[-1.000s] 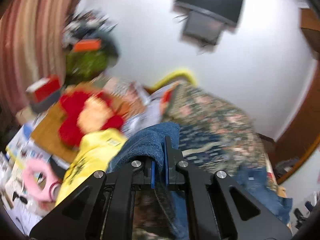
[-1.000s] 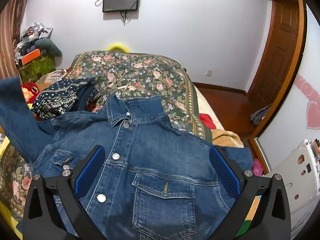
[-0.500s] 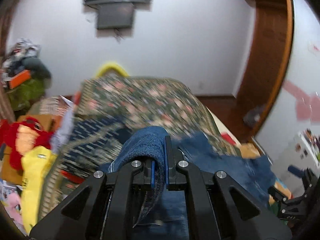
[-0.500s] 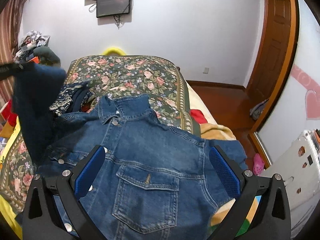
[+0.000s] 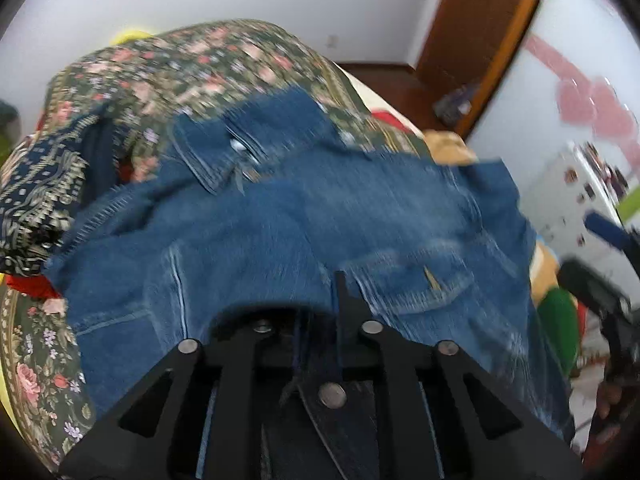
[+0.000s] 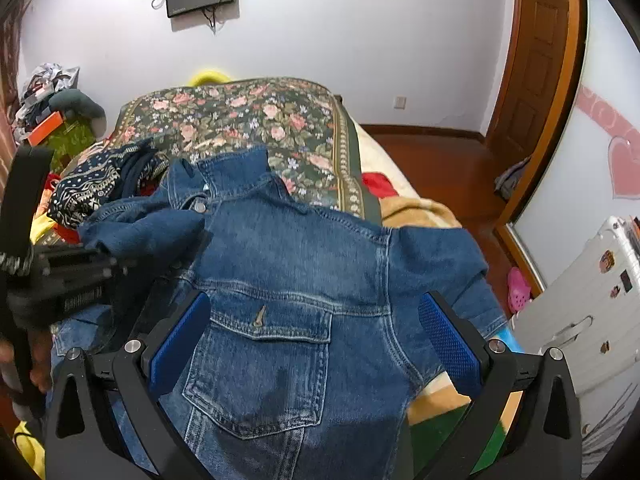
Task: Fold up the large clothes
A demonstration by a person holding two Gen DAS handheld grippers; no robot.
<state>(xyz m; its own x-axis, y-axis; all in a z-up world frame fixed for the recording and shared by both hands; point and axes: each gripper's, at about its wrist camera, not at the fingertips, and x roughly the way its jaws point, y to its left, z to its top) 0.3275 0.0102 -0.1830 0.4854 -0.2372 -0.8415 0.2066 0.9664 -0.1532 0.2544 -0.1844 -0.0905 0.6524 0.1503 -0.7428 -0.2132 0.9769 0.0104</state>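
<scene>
A blue denim jacket (image 6: 304,264) lies front up on the bed with the floral cover (image 6: 256,120); it also shows in the left wrist view (image 5: 320,216). My left gripper (image 5: 320,304) is shut on the jacket's left sleeve, folded over the jacket's front. It shows in the right wrist view (image 6: 132,260) at the left, over the folded sleeve (image 6: 152,228). My right gripper (image 6: 316,340) is open and empty, hovering above the chest pocket (image 6: 264,372).
A dark patterned garment (image 6: 96,188) lies on the bed left of the jacket. A wooden door (image 6: 544,60) stands at the right, a white suitcase (image 6: 580,300) at the lower right. Clutter (image 6: 48,96) is piled at the far left.
My left gripper has swung right and down with the sleeve, from raised at the left to over the jacket's front. My right gripper has stayed open above the jacket.
</scene>
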